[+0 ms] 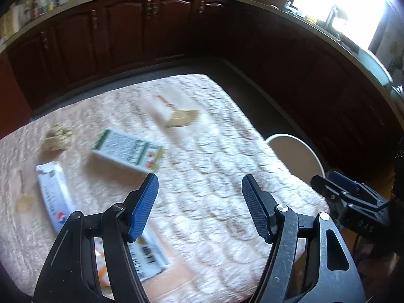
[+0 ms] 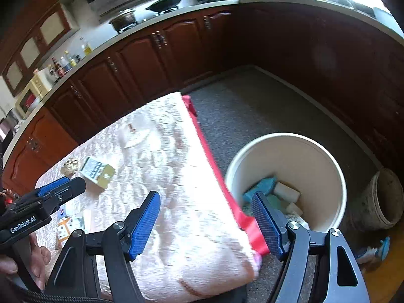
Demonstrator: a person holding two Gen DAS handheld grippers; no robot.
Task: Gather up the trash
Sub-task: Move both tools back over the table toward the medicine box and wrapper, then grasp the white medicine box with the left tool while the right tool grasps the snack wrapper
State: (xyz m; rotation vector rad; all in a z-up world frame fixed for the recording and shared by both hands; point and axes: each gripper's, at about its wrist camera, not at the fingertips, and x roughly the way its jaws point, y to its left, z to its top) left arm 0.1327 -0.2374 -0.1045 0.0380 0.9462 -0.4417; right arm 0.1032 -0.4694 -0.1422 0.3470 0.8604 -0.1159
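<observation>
Wrapper (image 1: pixel 54 197) lengthwise toward camera.

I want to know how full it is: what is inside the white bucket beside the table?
The white bucket holds a blue item and pale blocks at its bottom. The right hand-held gripper hides the rest.

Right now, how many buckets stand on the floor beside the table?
2: a white bucket holding trash by the table's red edge, and a dirty grey bucket right of it. Others may be hidden.

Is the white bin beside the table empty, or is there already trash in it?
Not empty. The right wrist view looks into the white bin: a blue-green packet and white pieces lie at its bottom. It is far from full.
</observation>
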